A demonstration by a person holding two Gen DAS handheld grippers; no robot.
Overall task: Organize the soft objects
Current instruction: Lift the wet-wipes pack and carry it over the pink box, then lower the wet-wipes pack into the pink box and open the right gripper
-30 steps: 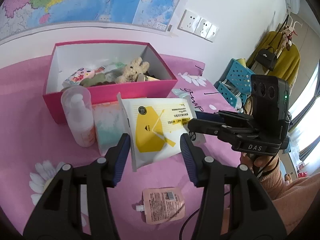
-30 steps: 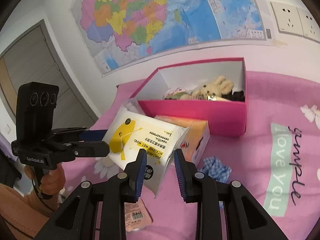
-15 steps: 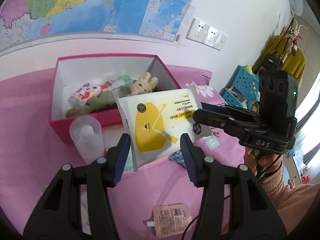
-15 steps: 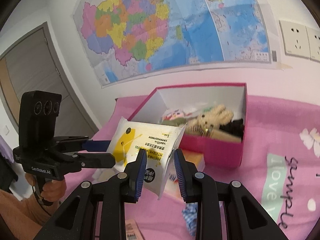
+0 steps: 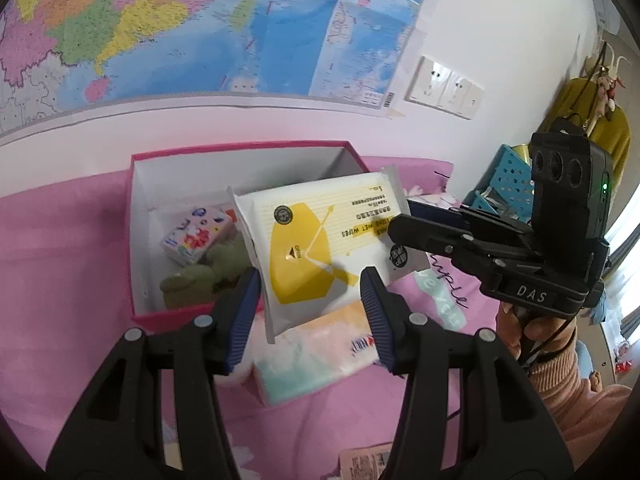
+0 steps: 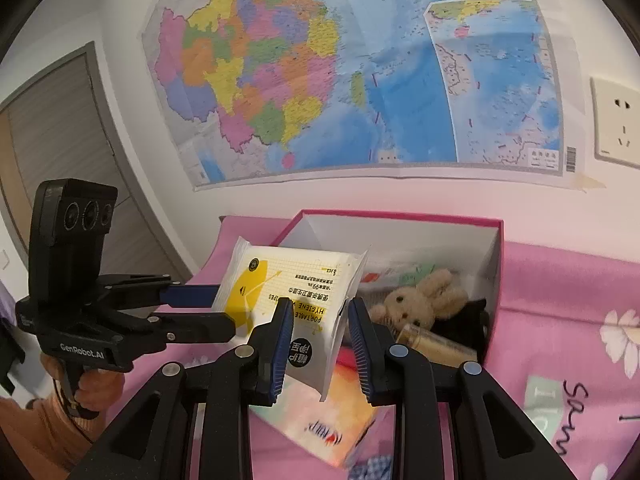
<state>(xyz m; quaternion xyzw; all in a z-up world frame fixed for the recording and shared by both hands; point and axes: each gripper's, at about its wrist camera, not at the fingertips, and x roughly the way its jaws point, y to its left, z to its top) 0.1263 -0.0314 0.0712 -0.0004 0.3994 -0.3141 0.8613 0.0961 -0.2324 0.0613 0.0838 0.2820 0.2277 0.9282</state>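
A white and yellow wet wipes pack (image 5: 320,244) hangs in the air above the near edge of the pink box (image 5: 138,240). My right gripper (image 6: 318,340) is shut on one end of the pack (image 6: 296,288). My left gripper (image 5: 310,312) has its jaws apart on either side of the other end; whether the pads touch it I cannot tell. Inside the box lie a green plush (image 5: 208,276), a patterned tissue pack (image 5: 196,236) and a beige bunny (image 6: 420,300).
A pastel tissue pack (image 5: 316,356) lies on the pink cloth in front of the box, under the wipes. A refill pouch (image 5: 366,460) lies near the front edge. A wall with a map stands behind the box. A blue crate (image 5: 508,184) stands at the right.
Both grippers have lifted the wipes pack up and forward, from over the tissue pack toward the box opening. The box now sits right under the pack's far end.
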